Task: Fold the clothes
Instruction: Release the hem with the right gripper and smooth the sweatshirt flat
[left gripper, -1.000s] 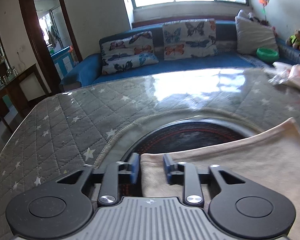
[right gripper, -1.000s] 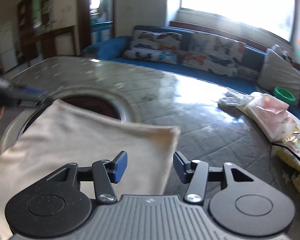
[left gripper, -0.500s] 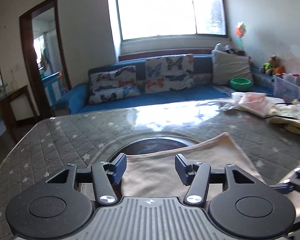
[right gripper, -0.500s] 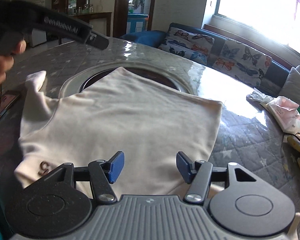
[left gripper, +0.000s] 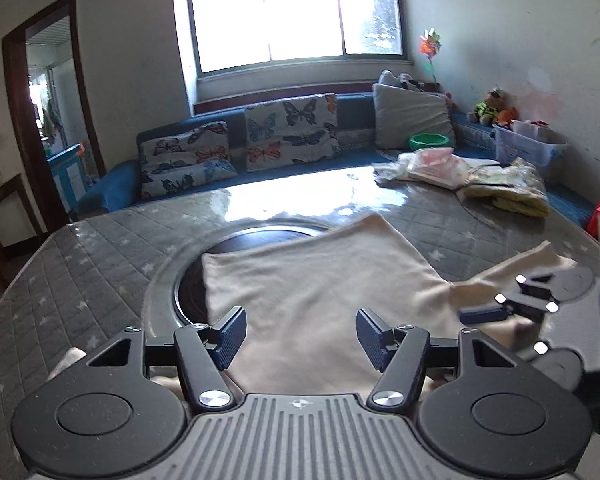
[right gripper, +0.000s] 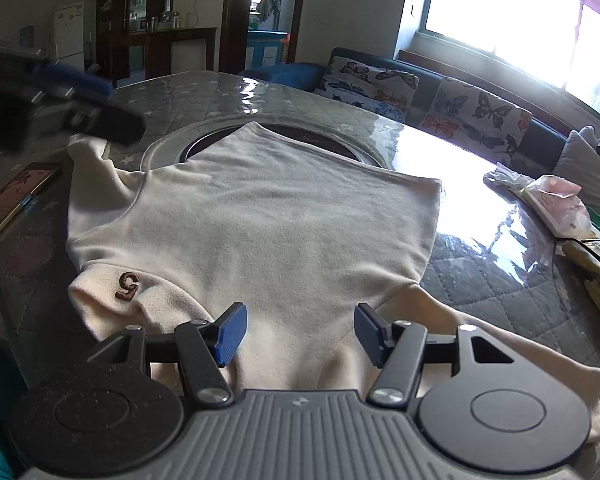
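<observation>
i see the cream shirt (right gripper: 284, 224) lying flat on the grey quilted table (right gripper: 500, 280), its far hem draped over the dark round inset (left gripper: 228, 248) at the table's middle. a brown "5" patch (right gripper: 127, 286) sits on the fold nearest my left side, and one sleeve (right gripper: 480, 360) trails out to the right under the right tool.

my left gripper (left gripper: 301, 332) hangs above the near part of the shirt with its jaws spread – they have just been opening, and only cloth lying below shows through the gap, nothing pinched. my right gripper (right gripper: 298, 334) is the same: jaws apart, just been opening, the blue pads (right gripper: 230, 334) clear of the fabric beneath them. in the left view the right tool also shows at the right edge, over the sleeve.

a phone (right gripper: 18, 200) lies at the table's left edge, beside the other sleeve. at the far right of the table there is a heap of plastic bags (left gripper: 432, 162) and a folded yellow cloth (left gripper: 508, 192) – well apart from the shirt. behind the table runs a blue sofa (left gripper: 112, 188) with butterfly cushions (left gripper: 292, 132).
</observation>
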`<state>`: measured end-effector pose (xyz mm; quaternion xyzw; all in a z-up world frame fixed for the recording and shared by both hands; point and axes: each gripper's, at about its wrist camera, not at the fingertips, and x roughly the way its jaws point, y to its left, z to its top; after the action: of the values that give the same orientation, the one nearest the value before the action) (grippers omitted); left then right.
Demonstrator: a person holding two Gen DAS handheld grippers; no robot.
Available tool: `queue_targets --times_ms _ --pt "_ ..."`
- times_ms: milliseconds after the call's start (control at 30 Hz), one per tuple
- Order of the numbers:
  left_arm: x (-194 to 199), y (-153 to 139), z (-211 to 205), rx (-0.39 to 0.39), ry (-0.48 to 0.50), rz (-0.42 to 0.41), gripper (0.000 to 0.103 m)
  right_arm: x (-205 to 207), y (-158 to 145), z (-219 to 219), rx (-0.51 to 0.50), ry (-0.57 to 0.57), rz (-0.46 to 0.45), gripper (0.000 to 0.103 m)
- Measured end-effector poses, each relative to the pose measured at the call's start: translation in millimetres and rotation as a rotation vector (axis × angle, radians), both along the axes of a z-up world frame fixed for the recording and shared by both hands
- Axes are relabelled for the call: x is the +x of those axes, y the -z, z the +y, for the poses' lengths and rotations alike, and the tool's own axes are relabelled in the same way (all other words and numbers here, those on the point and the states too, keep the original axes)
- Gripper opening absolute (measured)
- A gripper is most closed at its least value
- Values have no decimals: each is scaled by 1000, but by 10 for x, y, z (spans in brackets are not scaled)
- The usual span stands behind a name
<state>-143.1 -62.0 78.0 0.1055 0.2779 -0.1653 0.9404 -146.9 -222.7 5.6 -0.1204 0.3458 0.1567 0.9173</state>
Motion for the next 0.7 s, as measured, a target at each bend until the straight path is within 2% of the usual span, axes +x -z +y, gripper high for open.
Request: queue_targets --times_ms 167,267,400,533,700 --pt "-136 172 -107 8 44 50 65 -80 7 -8 19 19 -9 65" --pt "-194 272 -119 46 58 57 64 -116 12 -23 19 24 -12 66" --pt "-315 366 -107 100 107 32 64 -133 21 -54 27 32 -11 66" --pt "-423 460 -64 168 104 16 65 -109 30 -52 37 32 -11 66" --pt "-563 438 78 167 104 42 66 -87 30 -34 39 18 -15 67"
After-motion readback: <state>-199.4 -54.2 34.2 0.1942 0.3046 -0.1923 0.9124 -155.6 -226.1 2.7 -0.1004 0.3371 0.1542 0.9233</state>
